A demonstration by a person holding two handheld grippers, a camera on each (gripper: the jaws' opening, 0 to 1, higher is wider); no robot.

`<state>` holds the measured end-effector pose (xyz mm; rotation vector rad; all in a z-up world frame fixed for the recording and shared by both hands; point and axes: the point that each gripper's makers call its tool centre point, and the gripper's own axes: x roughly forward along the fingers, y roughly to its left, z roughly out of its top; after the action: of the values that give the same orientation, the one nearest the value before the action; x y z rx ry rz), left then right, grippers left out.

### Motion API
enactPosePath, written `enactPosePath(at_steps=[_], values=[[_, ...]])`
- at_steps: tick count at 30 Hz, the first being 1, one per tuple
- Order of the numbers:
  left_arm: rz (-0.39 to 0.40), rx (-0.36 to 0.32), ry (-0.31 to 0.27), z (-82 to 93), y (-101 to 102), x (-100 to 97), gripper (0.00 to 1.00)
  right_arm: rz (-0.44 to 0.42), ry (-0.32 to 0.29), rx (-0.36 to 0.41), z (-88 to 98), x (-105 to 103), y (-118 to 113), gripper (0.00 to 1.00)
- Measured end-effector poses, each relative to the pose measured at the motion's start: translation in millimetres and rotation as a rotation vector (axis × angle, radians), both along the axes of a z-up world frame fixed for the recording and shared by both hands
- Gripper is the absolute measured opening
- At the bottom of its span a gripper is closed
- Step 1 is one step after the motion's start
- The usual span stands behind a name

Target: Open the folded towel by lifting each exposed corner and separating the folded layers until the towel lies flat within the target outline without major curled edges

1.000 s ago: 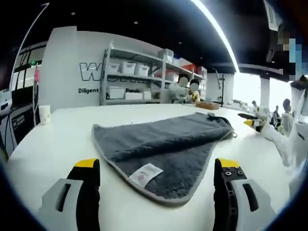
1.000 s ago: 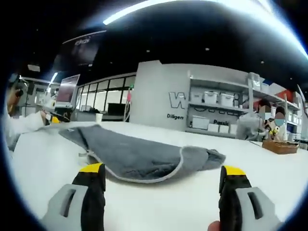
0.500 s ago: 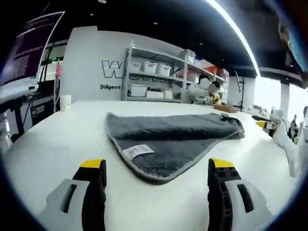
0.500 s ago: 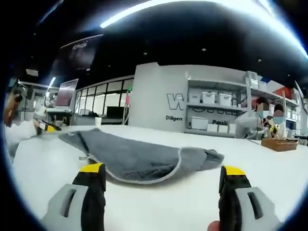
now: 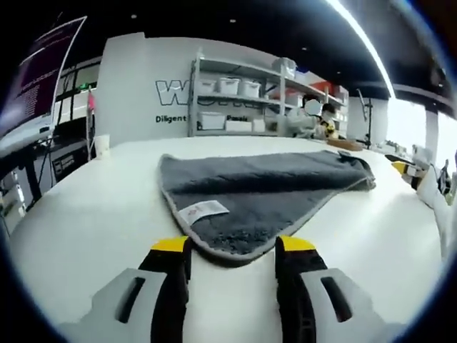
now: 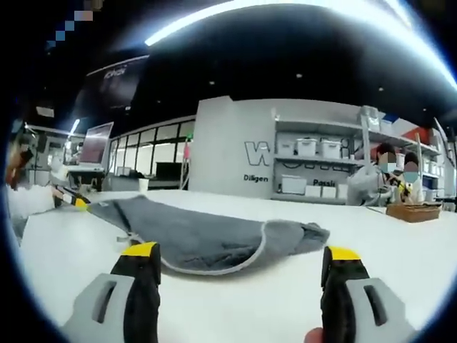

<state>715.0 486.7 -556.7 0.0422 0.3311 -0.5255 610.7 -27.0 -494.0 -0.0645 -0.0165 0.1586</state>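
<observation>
While the folded grey plush towel (image 5: 264, 196) lies on the white tabletop (image 5: 86, 207), its rounded near corner sits between the narrowed, not yet clamped jaws of the left gripper (image 5: 232, 246); the right gripper (image 6: 243, 256) hangs wide apart nearby; next, presumably: pinch, lift, peel.

Wall lettering (image 5: 178, 91) behind shelf (image 5: 235, 93) — partly hidden; towel tag (image 5: 203, 211) print — too small.

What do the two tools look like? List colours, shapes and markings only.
Left tool: two black jaws with yellow tips, set in pale grey housings with a dark slot in each. Right tool: the same build, black jaws capped in yellow, grey bodies with slot cut-outs. No cables or lettering can be made out. A white sleeve shows at the right edge.
</observation>
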Motion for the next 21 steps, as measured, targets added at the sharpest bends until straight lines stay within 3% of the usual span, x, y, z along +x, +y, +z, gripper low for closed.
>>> enactPosePath(at_steps=[7, 14, 21], values=[[0.049, 0.014, 0.012, -2.2, 7.8, 3.9, 0.25, -0.001, -0.007, 0.006, 1.4, -1.2, -1.2, 0.92], [0.002, 0.069, -0.003, -1.0, 3.7, 0.6, 0.05, 0.004, -0.004, 0.008, 0.8, -1.5, -0.2, 0.9], [0.048, 0.076, -0.002, -0.3, 22.6, 0.2, 0.03, 0.005, 0.002, 0.007, -0.4, -1.0, -0.4, 0.89]])
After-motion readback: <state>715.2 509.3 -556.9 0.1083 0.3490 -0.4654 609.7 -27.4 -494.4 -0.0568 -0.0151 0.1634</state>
